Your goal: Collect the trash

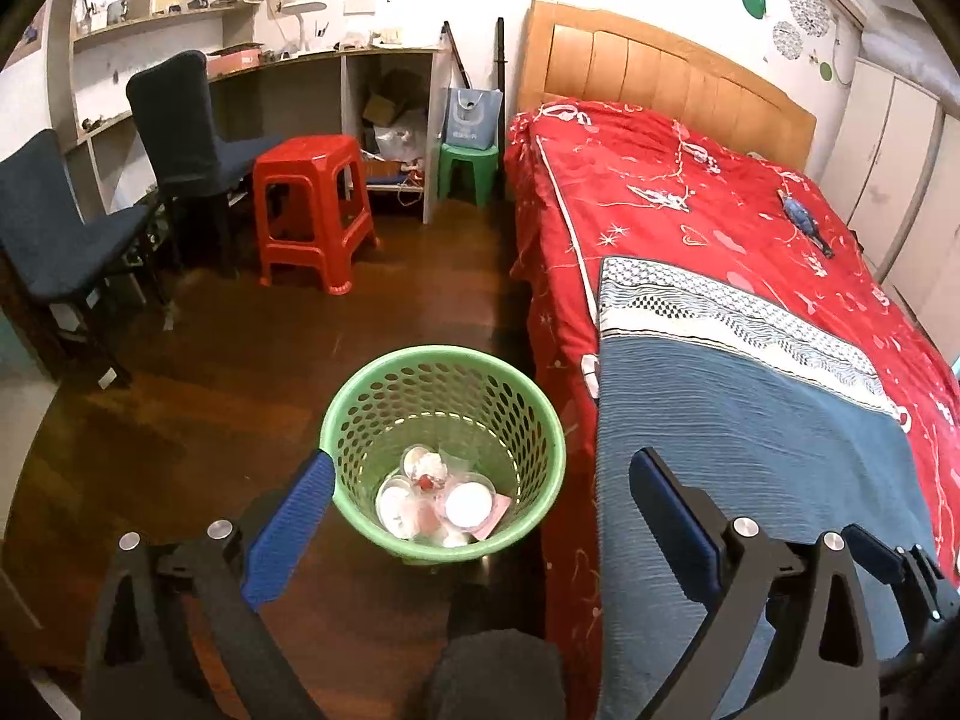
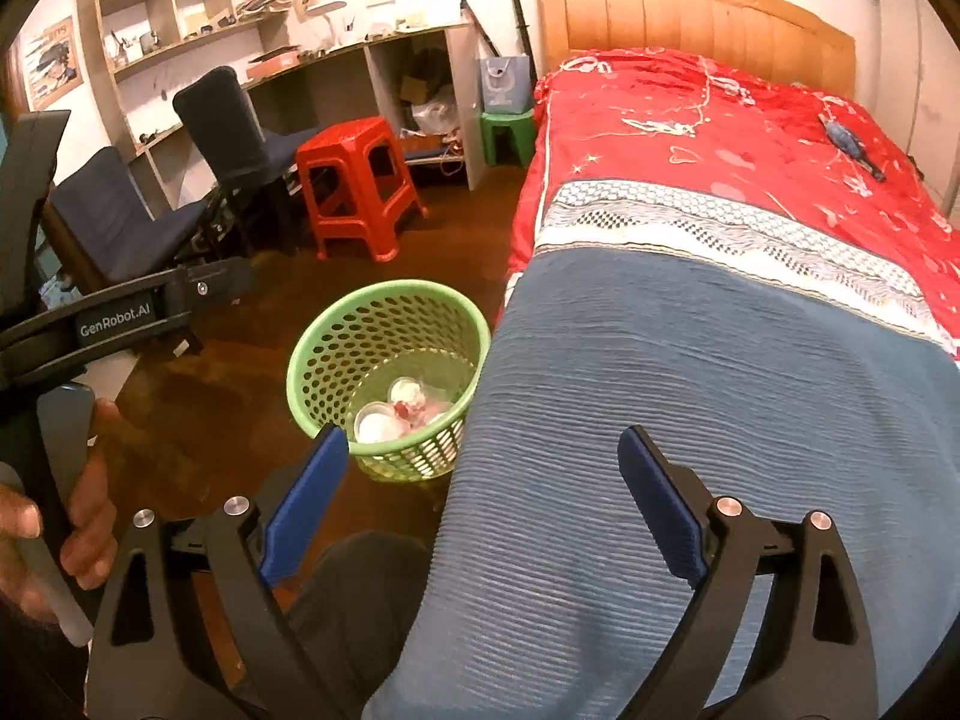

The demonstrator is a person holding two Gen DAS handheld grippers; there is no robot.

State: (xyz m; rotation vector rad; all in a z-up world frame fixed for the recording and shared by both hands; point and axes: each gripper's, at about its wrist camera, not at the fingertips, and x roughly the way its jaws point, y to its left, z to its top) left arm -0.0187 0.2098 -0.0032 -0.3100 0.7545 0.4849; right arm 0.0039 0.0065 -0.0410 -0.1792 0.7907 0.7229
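Note:
A green perforated waste basket (image 1: 384, 384) (image 2: 318, 348) stands on the wooden floor beside the bed. Inside it lie several pieces of trash (image 1: 441, 501) (image 2: 396, 414): clear plastic cups, white lids and a pink scrap. My left gripper (image 1: 480, 474) hangs above and just in front of the basket, open, with nothing between its blue pads (image 1: 294, 528). My right gripper (image 2: 483, 468) is open and empty over the bed's edge, to the right of the basket. The left tool's body (image 2: 114, 318) and the hand holding it show at the left of the right wrist view.
A bed with a red quilt (image 1: 690, 198) and a blue blanket (image 1: 750, 438) fills the right side. A small blue object (image 1: 804, 222) lies on the quilt. A red stool (image 1: 312, 204), a green stool (image 1: 468, 168), two dark chairs (image 1: 180, 126) and a desk line the far side.

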